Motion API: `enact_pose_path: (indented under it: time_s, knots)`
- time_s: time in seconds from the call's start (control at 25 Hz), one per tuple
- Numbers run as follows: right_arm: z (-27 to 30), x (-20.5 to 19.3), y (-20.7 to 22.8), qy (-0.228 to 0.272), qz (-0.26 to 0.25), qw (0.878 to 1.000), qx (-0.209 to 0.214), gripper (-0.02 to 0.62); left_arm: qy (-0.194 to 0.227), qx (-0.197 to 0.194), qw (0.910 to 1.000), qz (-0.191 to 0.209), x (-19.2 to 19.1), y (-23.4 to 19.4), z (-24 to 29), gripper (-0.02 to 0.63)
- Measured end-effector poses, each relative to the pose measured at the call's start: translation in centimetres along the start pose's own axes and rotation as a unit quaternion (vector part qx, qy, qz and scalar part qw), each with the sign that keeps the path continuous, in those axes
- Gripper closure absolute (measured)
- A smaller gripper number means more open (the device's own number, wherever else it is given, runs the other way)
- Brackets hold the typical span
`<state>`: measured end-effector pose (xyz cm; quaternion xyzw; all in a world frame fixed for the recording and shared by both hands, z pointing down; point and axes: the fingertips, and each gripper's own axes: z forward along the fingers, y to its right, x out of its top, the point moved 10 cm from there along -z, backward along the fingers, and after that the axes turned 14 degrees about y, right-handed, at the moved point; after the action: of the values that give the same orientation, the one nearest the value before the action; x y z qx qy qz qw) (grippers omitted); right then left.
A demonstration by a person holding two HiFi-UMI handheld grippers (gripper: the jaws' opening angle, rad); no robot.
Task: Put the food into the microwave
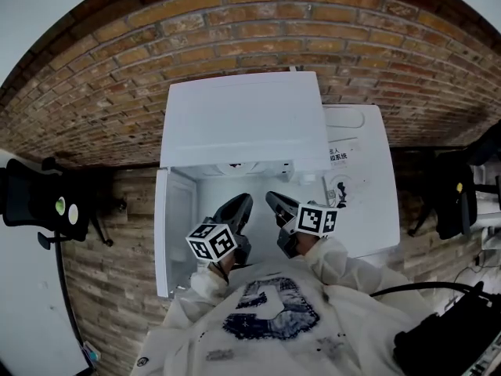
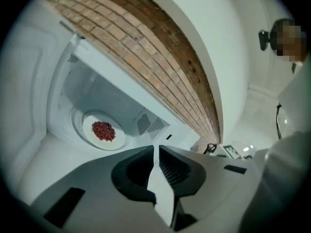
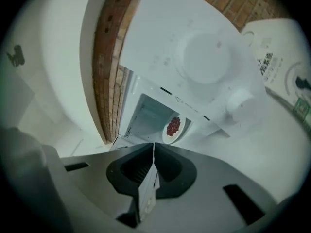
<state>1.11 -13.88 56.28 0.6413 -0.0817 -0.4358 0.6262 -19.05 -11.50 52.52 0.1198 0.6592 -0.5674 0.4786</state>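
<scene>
A white microwave (image 1: 243,120) stands against a brick wall with its door (image 1: 174,225) swung open to the left. Inside, on the turntable, lies a white plate (image 2: 91,136) with a heap of red food (image 2: 103,131); the right gripper view also shows the food (image 3: 173,126). My left gripper (image 1: 237,204) and right gripper (image 1: 274,200) hover side by side just in front of the opening, both pointing into it. The left gripper (image 2: 156,147) has its jaws almost together, only a thin slit between them, nothing in it. The right gripper (image 3: 153,144) is shut and empty.
A white panel with a printed label (image 1: 356,178) adjoins the microwave on the right. A black chair (image 1: 31,202) stands at the far left, dark equipment (image 1: 455,194) at the far right. The brick wall (image 1: 258,30) runs behind and below the microwave.
</scene>
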Motion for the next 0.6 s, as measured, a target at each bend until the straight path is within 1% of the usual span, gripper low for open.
enact_pose_path:
  time_s: [0.12,0.16,0.24,0.32,0.44,0.52,0.6]
  knots:
    - [-1.9,1.0,-2.3,-0.007,-0.086,0.996,0.011,0.577,-0.003,0.002,0.9971,0.076,1.0,2.8,-1.2,0.563]
    - [-2.4,1.3,-3.2,-0.008,-0.11,0.994,0.017,0.578,0.0,0.003,0.9955,0.095,1.3,3.6,-1.5,0.564]
    - [-3.5,1.9,-5.0,-0.006,-0.156,0.987,0.034,0.578,0.01,0.006,0.9927,0.12,1.8,5.1,-2.3,0.565]
    - [-4.5,2.5,-6.9,-0.002,-0.205,0.977,0.053,0.578,0.022,0.006,0.9903,0.137,2.4,6.5,-2.9,0.568]
    - [-5.9,3.5,-9.4,0.007,-0.273,0.959,0.076,0.578,0.036,0.005,0.9854,0.166,3.1,8.5,-3.5,0.572]
    - [-6.7,4.1,-10.6,0.017,-0.311,0.947,0.082,0.578,0.04,0.008,0.9805,0.192,3.5,9.6,-3.7,0.572]
    - [-7.2,4.6,-11.3,0.028,-0.342,0.935,0.083,0.579,0.047,0.016,0.9734,0.224,3.9,10.5,-3.8,0.572]
